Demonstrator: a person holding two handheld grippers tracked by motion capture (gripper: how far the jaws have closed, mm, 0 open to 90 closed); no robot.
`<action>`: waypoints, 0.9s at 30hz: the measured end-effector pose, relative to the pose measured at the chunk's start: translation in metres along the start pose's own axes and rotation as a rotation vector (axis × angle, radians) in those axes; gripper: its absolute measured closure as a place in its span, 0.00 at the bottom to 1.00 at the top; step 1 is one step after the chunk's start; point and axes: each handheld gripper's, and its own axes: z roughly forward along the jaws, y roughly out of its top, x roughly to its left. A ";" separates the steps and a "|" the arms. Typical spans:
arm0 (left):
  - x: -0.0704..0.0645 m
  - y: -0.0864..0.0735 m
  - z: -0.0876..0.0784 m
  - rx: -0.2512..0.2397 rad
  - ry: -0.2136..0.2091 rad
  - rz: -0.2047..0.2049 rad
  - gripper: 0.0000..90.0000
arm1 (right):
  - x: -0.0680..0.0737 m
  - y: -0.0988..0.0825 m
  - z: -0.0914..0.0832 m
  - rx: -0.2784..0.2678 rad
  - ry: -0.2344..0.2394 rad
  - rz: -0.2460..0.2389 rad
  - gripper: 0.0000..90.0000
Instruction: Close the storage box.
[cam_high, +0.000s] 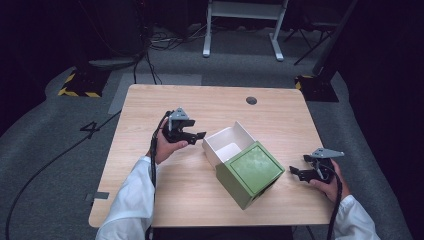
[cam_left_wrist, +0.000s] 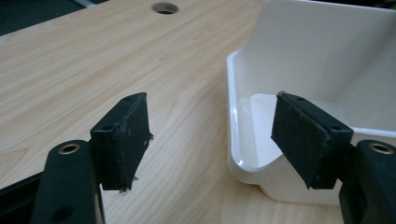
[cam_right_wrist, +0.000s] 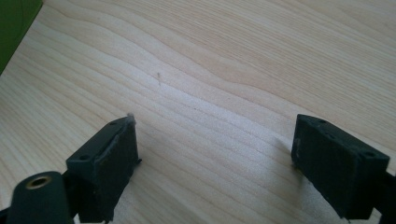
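A white plastic inner tray (cam_high: 227, 145) with glossy walls sits near the middle of the light wooden desk (cam_high: 150, 200), partly slid out of a green square cardboard sleeve (cam_high: 250, 175). The sleeve lies at an angle, its green top facing up and its near corner pointing toward the person's edge of the desk. The exposed part of the tray points toward the far left; I see nothing lying on its bare white floor. From the left gripper view, the tray (cam_left_wrist: 327, 56) has a rounded corner and a tall back wall, and again its inside looks bare.

The left hand-held gripper (cam_high: 200, 135) is held above the desk just to the left of the tray's open end, gripped in the person's left hand (cam_high: 162, 147), and points level toward the tray. In its own view the jaws stand apart, with the tray's near corner showing in the gap between them; the pads do not press on it, and one pad (cam_left_wrist: 306, 137) sits in front of the tray's inside.

The right hand-held gripper (cam_high: 296, 172) rests low at the right side of the desk, beside the green sleeve but clear of it, held in the right hand (cam_high: 327, 185). Its jaws are wide apart over bare wood (cam_right_wrist: 210, 93), holding nothing. White sleeves cover both forearms.
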 end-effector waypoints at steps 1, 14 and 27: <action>-0.001 0.000 0.000 0.007 0.000 0.014 0.30 | 0.000 0.000 0.000 0.000 0.000 0.000 0.16; -0.022 -0.001 0.011 0.029 -0.080 0.014 0.29 | 0.000 0.000 0.000 0.000 -0.001 0.000 0.16; -0.049 0.001 0.025 0.135 -0.182 0.166 0.30 | 0.000 0.000 0.000 0.000 -0.001 0.000 0.16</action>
